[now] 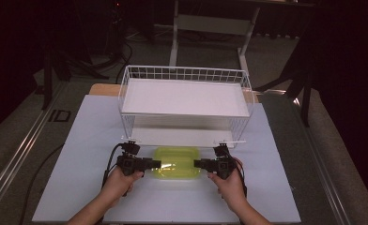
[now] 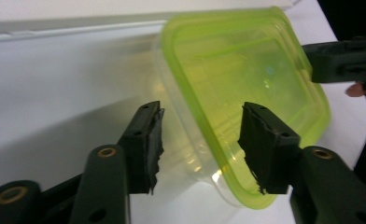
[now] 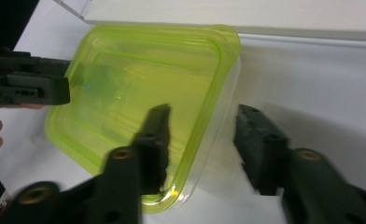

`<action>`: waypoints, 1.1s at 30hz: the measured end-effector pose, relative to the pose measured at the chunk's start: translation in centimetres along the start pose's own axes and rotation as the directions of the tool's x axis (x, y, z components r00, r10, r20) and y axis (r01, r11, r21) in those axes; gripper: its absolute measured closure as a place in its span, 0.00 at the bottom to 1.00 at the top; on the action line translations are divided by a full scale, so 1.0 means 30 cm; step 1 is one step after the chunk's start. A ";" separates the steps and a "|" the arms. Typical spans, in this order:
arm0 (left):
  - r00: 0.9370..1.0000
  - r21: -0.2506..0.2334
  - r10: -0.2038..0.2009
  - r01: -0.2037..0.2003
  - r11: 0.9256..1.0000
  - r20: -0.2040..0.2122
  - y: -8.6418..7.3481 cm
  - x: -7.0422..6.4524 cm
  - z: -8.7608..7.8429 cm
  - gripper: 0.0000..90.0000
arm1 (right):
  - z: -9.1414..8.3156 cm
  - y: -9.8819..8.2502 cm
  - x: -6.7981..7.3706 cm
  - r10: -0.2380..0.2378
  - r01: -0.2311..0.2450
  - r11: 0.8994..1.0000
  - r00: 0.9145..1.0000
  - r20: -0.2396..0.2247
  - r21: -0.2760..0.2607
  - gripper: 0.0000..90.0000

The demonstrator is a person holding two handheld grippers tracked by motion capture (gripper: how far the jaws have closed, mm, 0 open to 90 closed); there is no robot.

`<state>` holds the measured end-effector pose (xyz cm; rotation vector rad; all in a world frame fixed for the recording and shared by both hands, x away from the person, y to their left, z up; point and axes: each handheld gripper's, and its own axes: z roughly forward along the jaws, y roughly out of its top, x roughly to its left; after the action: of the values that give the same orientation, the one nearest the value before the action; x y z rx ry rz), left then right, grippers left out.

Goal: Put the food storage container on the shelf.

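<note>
Bench (image 1: 79,140): white, "ID" on floor beside.
Container (image 1: 176,162): green-lidded, between grippers.
Left hand-held gripper (image 1: 157,163): jaws straddle its rim, ungripped.
Right hand-held gripper (image 1: 197,163): likewise.

The right gripper (image 3: 202,149) straddled the near edge of the green-lidded box (image 3: 139,93), one jaw over the lid, the other off its clear side, while the left gripper (image 3: 27,84) reached the box's far edge.

Bare counter (image 1: 79,140) left, right and near of the green-lidded container (image 1: 176,161). Blocked just behind by the white wire rack (image 1: 184,101), its lower shelf close above the counter.
</note>
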<state>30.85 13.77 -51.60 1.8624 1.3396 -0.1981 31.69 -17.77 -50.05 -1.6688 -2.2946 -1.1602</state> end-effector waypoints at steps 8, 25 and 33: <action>1.000 -0.010 -0.002 0.002 1.000 -0.013 -0.011 -0.004 -0.011 0.78 | 0.005 -0.003 0.007 0.015 -0.015 1.000 1.000 0.017 0.007 0.80; 0.999 -0.035 -0.014 0.012 0.999 -0.040 -0.047 -0.048 -0.033 0.84 | -0.014 -0.027 0.043 -0.025 0.025 1.000 0.999 0.040 -0.003 0.84; 0.998 -0.036 0.015 -0.017 0.999 -0.056 -0.062 -0.087 -0.051 0.88 | -0.037 -0.033 0.059 -0.039 0.040 0.999 0.998 0.052 -0.022 0.88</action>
<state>27.68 13.14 -50.13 1.8600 1.3567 -0.1134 29.75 -17.18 -48.96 -1.6880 -2.3638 -1.1695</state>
